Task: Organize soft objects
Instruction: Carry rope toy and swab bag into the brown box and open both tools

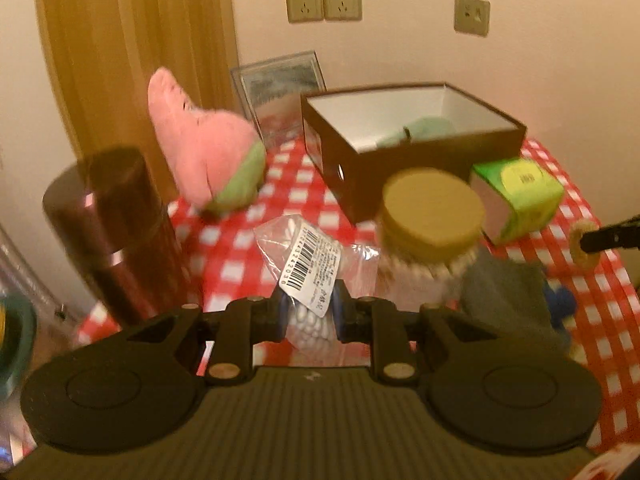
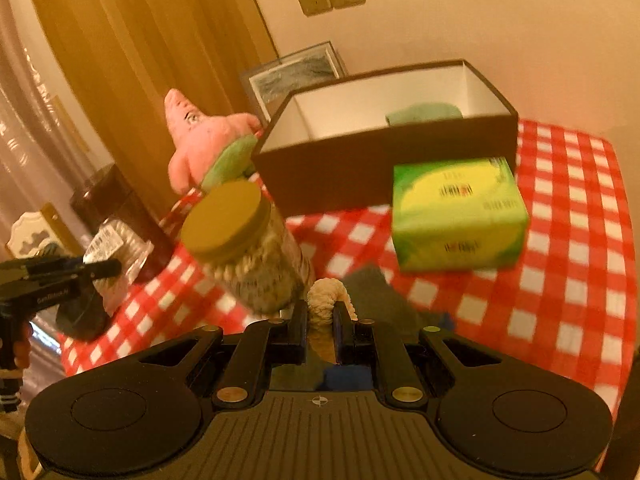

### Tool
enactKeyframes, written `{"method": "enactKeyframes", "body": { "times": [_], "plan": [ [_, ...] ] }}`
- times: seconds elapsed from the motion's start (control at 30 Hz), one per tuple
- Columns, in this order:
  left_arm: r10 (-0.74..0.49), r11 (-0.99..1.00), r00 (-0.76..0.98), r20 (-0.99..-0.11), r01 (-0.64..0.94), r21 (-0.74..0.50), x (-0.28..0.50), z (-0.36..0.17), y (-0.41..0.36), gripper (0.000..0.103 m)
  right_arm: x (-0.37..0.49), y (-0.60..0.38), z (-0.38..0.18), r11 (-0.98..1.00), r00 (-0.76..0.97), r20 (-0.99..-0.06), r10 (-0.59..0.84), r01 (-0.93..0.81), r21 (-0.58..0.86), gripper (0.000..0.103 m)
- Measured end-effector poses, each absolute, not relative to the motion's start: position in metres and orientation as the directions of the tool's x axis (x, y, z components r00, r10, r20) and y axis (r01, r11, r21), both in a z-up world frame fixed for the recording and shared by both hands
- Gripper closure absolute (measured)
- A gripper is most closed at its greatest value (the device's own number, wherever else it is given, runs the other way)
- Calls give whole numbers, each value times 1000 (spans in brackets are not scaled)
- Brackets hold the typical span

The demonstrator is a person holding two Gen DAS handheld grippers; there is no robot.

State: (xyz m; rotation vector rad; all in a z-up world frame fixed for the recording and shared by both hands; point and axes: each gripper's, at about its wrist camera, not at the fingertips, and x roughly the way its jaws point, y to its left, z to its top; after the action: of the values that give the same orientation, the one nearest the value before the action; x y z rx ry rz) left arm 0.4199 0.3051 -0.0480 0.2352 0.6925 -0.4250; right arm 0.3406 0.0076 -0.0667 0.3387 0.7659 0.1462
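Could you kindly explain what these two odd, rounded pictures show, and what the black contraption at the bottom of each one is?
Each picture comes from a wide-angle camera on a hand-held two-finger gripper, looking along its fingers. The left gripper pinches a clear plastic bag with a barcode label. The right gripper pinches a cream fuzzy ring. On the red-and-white checked tablecloth stand an open brown cardboard box, a green tissue box, a cork-lidded glass jar, a pink starfish plush and a dark red metal flask.
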Motion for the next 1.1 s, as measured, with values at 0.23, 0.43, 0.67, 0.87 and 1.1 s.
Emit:
{"method": "enactKeyframes", "body": {
  "times": [0.23, 0.43, 0.67, 0.87, 1.1],
  "plan": [
    [-371, 875, 694, -617, 484, 18, 491, -27, 281, 84, 403, 11, -43, 948, 760, -610, 225, -27, 317, 91],
    [-437, 848, 666, -604, 529, -31, 553, -10, 239, 83, 465, -1, -29, 959, 811, -550, 200, -47, 279, 91],
    [-477, 815, 618, -625, 577, -50, 617, -10, 185, 83, 538, -18, -30, 971, 829, -538, 152, -23, 239, 91],
    [-462, 792, 599, -654, 611, -1, 659, -28, 155, 83, 584, -35, -44, 974, 815, -567, 120, 14, 226, 91],
    [-460, 773, 586, -667, 634, 24, 684, -45, 137, 62, 614, -48, -58, 968, 799, -589, 125, 33, 250, 87]
  ]
}}
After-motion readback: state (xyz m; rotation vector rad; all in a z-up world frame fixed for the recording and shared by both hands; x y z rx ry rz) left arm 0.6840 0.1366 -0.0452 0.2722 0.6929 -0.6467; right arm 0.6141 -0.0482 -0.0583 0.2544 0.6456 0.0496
